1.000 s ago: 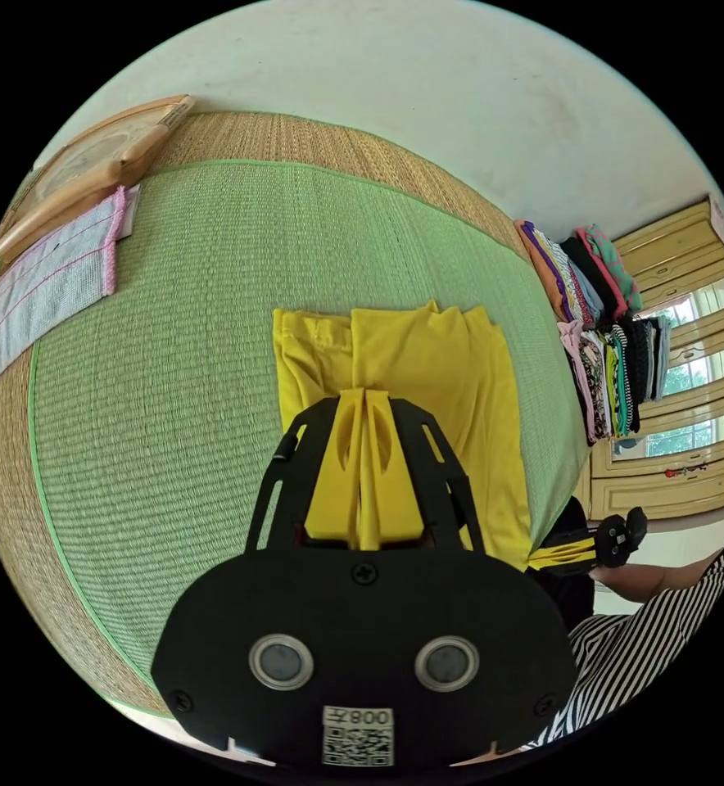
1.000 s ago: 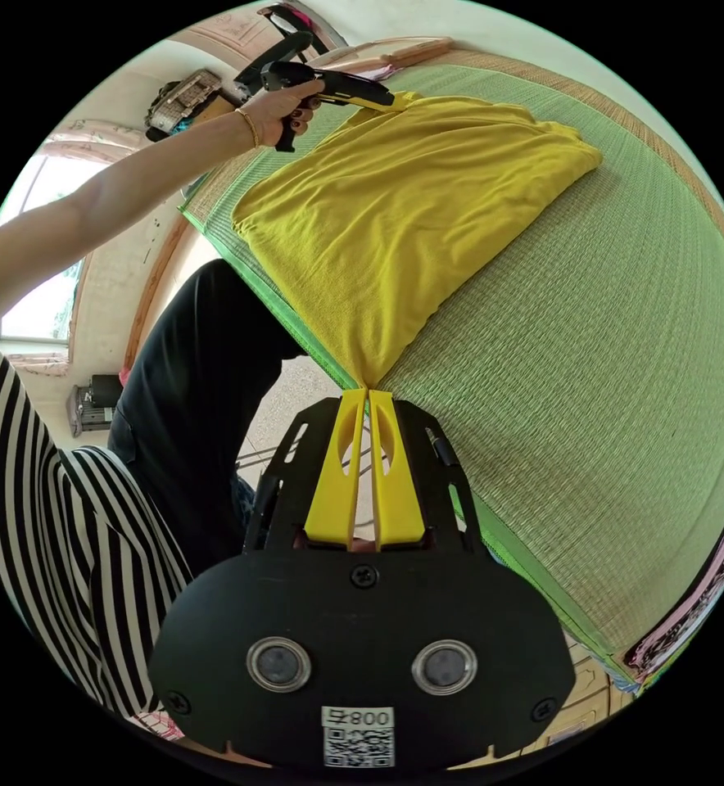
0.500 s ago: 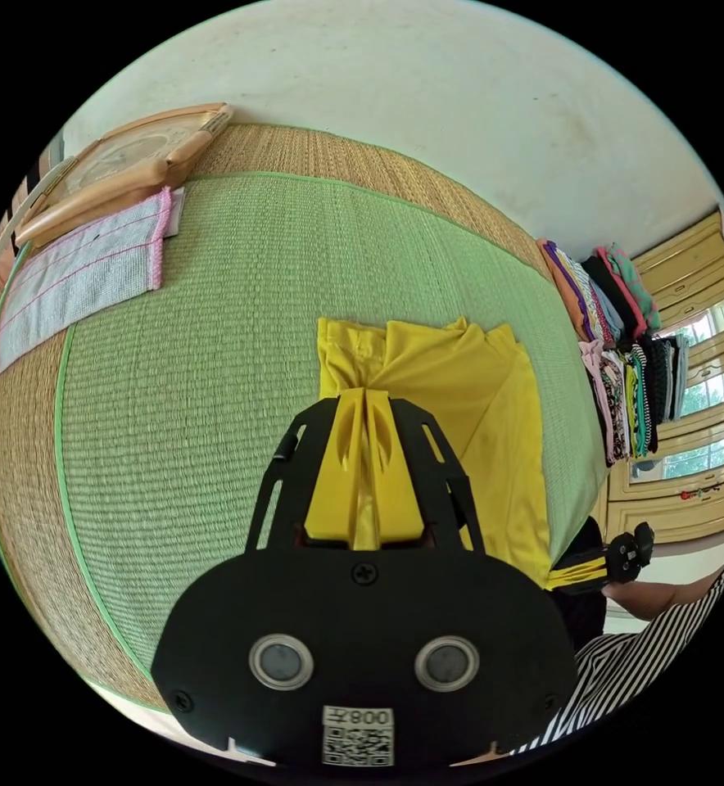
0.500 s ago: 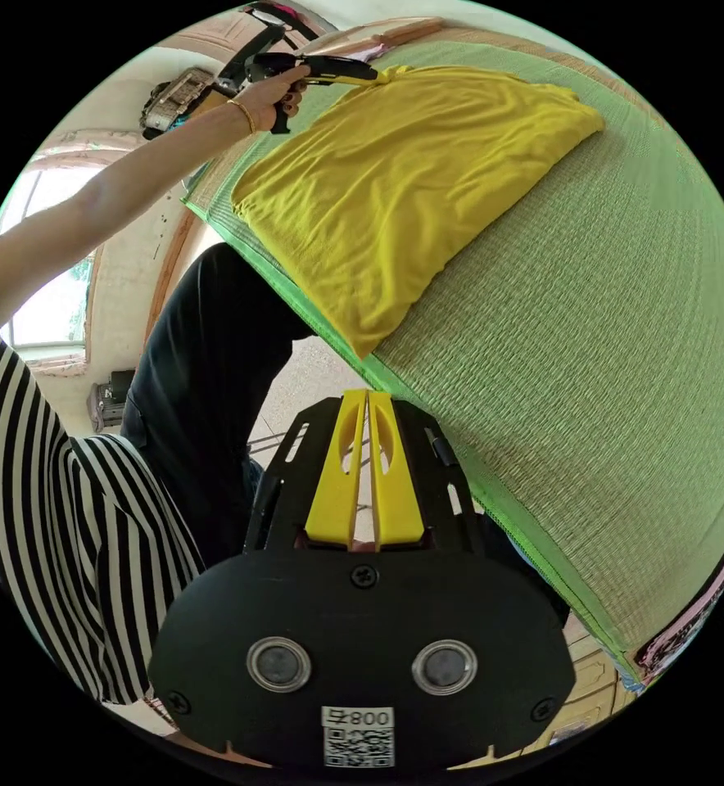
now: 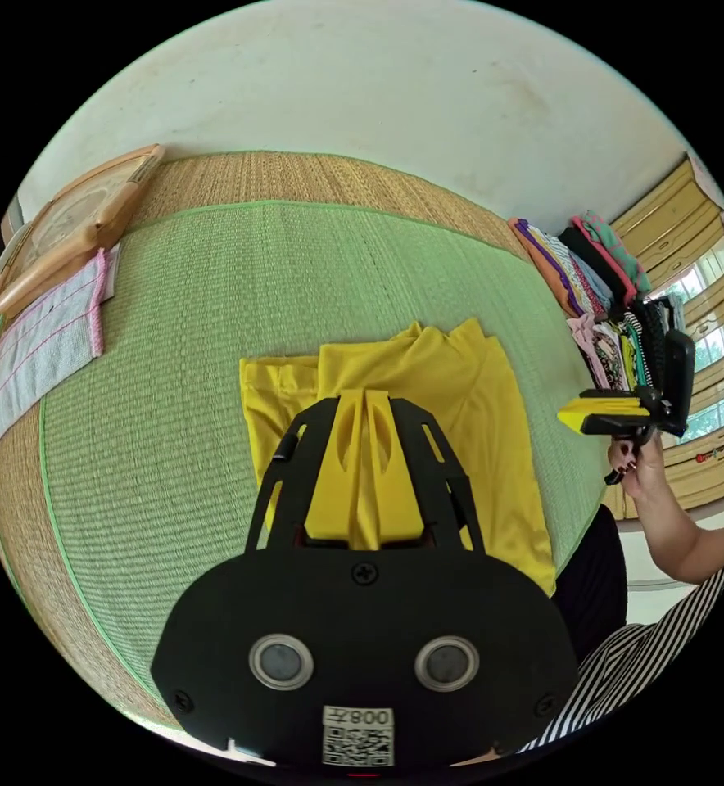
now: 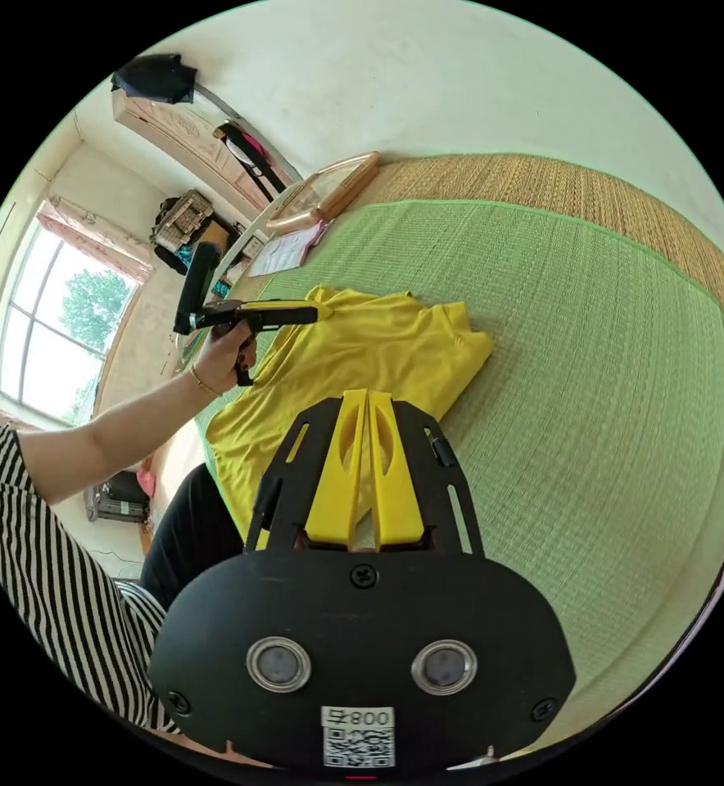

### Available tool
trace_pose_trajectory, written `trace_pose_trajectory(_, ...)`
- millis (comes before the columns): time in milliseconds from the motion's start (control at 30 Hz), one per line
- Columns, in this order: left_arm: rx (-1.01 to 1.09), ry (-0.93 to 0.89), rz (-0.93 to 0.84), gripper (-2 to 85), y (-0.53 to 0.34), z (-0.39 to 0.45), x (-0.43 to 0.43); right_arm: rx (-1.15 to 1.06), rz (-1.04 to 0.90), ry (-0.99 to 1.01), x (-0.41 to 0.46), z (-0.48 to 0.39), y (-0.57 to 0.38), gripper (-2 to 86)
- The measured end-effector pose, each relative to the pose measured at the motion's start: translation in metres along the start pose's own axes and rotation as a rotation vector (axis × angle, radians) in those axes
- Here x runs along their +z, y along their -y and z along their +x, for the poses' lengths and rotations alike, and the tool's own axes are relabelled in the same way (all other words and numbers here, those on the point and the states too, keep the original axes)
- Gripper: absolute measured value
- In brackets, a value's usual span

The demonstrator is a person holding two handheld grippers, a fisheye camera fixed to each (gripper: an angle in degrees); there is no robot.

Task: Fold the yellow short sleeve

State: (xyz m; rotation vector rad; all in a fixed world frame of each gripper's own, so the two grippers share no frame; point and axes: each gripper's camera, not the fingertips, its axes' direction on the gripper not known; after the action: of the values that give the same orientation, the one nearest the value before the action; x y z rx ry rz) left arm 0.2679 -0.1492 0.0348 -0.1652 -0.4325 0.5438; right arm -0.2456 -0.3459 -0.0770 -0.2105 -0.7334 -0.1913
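The yellow short sleeve shirt [image 5: 477,426] lies partly folded on the green mat [image 5: 214,327], near the mat's edge by the person. My left gripper [image 5: 366,396] is shut on the shirt's far corner, which rises slightly to the jaw tips. The right gripper view shows that same left gripper [image 6: 313,313] pinching the shirt [image 6: 378,344] at its raised corner, held by a hand. My right gripper [image 6: 368,395] is shut with nothing in it and hangs above the shirt's near part. In the left gripper view the right gripper [image 5: 565,414] is up in the air, off the mat.
A stack of folded clothes [image 5: 608,311] stands at the mat's far right end. A pink-edged cloth [image 5: 42,360] and a wooden frame [image 5: 75,221] lie at the left end. The person in a striped top [image 6: 42,540] stands at the mat's edge. A window [image 6: 59,319] is behind.
My right gripper let go of the shirt's near corner and rose from the mat's edge to above the shirt. My left gripper keeps its hold on the far corner.
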Motion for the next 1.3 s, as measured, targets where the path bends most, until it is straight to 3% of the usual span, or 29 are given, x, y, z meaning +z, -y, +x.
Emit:
trace_pose_trajectory(100,-0.037,-0.087,0.018,0.3,-0.005,-0.013,0.005,0.069,-0.103,-0.09,0.037,0.029,0.013,0.1)
trace_pose_trajectory(267,-0.1,-0.103,0.05,0.3,-0.022,-0.019,0.005,0.162,-0.047,0.062,0.038,0.059,-0.003,0.1)
trace_pose_trajectory(333,-0.095,-0.136,0.097,0.3,-0.04,-0.015,-0.006,0.159,-0.022,0.033,0.031,0.05,-0.01,0.1)
trace_pose_trajectory(467,-0.017,-0.25,0.091,0.3,-0.079,0.001,-0.013,0.031,-0.019,0.176,0.024,-0.01,-0.045,0.1)
trace_pose_trajectory(600,-0.015,-0.091,-0.041,0.3,-0.111,0.008,0.007,-0.045,-0.225,0.152,0.08,-0.063,-0.09,0.1)
trace_pose_trajectory(733,-0.098,-0.095,-0.008,0.1,-0.12,0.002,0.013,0.03,-0.218,0.181,0.092,-0.058,-0.1,0.2)
trace_pose_trajectory(833,-0.04,-0.119,0.032,0.2,-0.129,0.019,0.011,0.014,-0.157,0.166,0.077,-0.073,-0.1,0.1)
trace_pose_trajectory(967,-0.033,-0.077,-0.075,0.2,-0.144,0.023,0.038,-0.017,-0.287,0.154,0.113,-0.092,-0.116,0.1)
trace_pose_trajectory(1167,-0.142,-0.209,0.117,0.3,-0.185,0.011,0.021,-0.002,-0.171,0.202,0.077,-0.113,-0.145,0.1)
trace_pose_trajectory(1300,-0.189,-0.228,-0.013,0.5,-0.218,0.01,0.05,0.047,-0.289,0.229,0.121,-0.112,-0.184,0.1)
